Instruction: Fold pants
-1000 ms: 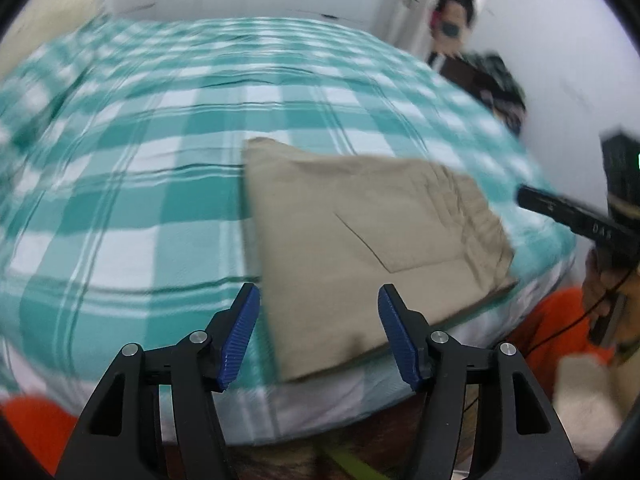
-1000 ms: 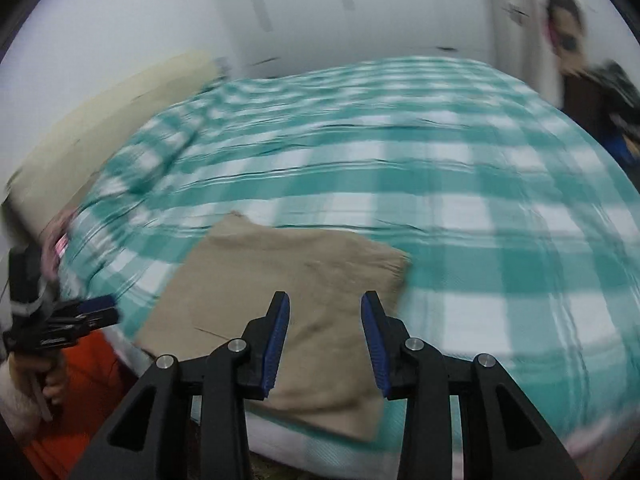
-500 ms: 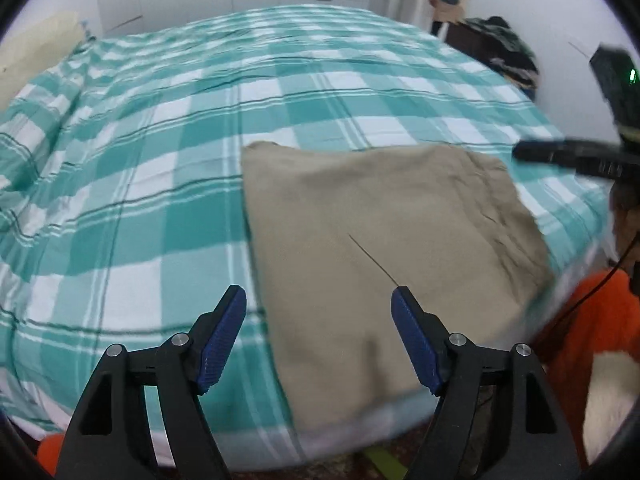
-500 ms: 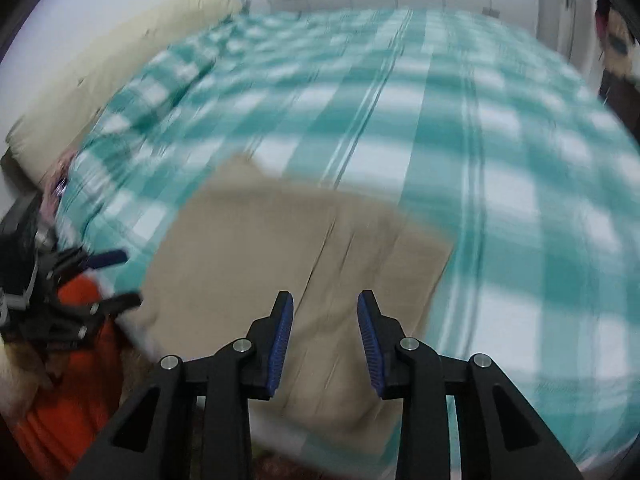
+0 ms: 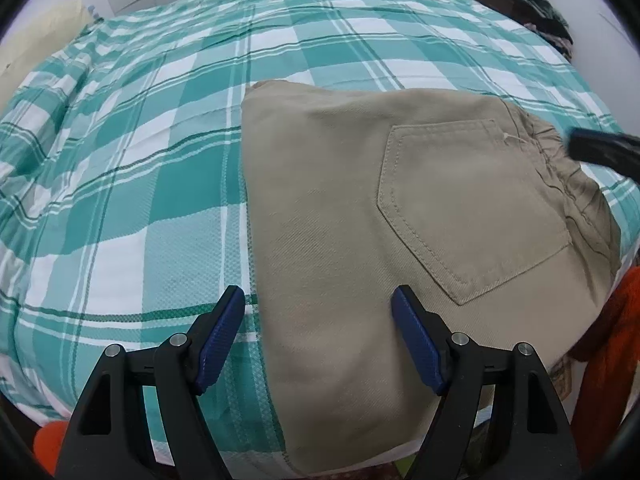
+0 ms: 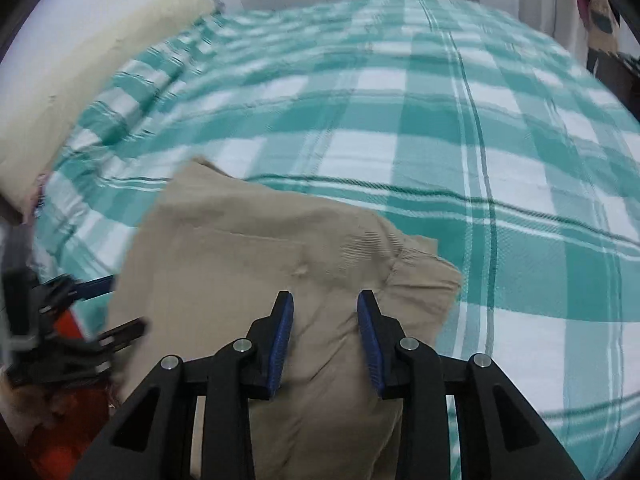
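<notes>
The pants (image 5: 360, 208), tan twill folded into a thick, roughly square stack, lie at the near edge of the bed (image 5: 140, 140), partly overhanging it. A stitched five-sided patch pocket (image 5: 472, 208) faces up, and the gathered elastic waistband (image 5: 568, 168) puckers along the side toward the bed's near right corner. The bedspread is a woven teal-and-white plaid, lightly rumpled toward the far left, where a cream pillow (image 6: 80, 64) sits. The left gripper (image 5: 318, 338) hangs over the stack's left edge, released, its ribbed blue pads spread wide. The right gripper (image 6: 325, 340) hovers above the waistband end, pads narrowly parted and clasping nothing.
</notes>
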`<state>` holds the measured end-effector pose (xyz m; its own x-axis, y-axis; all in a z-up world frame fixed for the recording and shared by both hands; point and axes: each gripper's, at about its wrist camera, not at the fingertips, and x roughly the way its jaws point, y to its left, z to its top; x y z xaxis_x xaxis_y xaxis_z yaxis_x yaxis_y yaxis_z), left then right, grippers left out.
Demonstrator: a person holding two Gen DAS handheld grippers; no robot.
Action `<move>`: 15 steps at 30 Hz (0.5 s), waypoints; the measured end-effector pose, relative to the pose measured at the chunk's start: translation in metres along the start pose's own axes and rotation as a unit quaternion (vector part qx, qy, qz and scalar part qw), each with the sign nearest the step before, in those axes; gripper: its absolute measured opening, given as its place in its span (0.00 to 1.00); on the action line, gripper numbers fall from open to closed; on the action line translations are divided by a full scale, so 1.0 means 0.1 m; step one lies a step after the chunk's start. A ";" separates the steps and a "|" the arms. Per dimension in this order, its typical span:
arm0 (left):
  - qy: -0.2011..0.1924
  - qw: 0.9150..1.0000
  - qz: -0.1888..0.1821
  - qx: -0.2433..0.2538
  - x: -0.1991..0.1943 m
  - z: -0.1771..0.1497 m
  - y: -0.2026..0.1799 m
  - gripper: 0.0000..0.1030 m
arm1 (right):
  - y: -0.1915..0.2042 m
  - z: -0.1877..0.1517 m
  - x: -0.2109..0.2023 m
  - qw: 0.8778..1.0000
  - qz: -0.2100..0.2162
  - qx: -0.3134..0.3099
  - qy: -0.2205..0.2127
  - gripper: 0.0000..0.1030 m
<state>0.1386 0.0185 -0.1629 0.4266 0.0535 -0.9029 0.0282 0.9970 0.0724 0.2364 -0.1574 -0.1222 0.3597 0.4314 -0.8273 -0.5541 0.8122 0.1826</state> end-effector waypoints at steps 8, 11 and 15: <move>-0.001 1.000 -0.008 -0.007 -0.01 -0.03 0.01 0.78 | 0.26 -0.73 -0.16 0.998 -0.007 -0.052 0.026 0.38; 0.006 0.999 -0.029 -0.014 -0.07 -0.06 0.08 0.78 | 0.26 -0.87 -0.17 0.999 -0.017 -0.046 -0.008 0.38; -0.006 0.994 -0.093 -0.064 -0.20 -0.11 0.41 0.84 | 0.05 -0.75 -0.45 0.999 0.041 0.018 -0.023 0.47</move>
<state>0.1211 0.0589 -0.1468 0.4351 -0.1317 -0.8907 -0.0081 0.9886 -0.1501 0.1614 -0.2024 -0.1241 0.3496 0.5142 -0.7831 -0.5555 0.7869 0.2687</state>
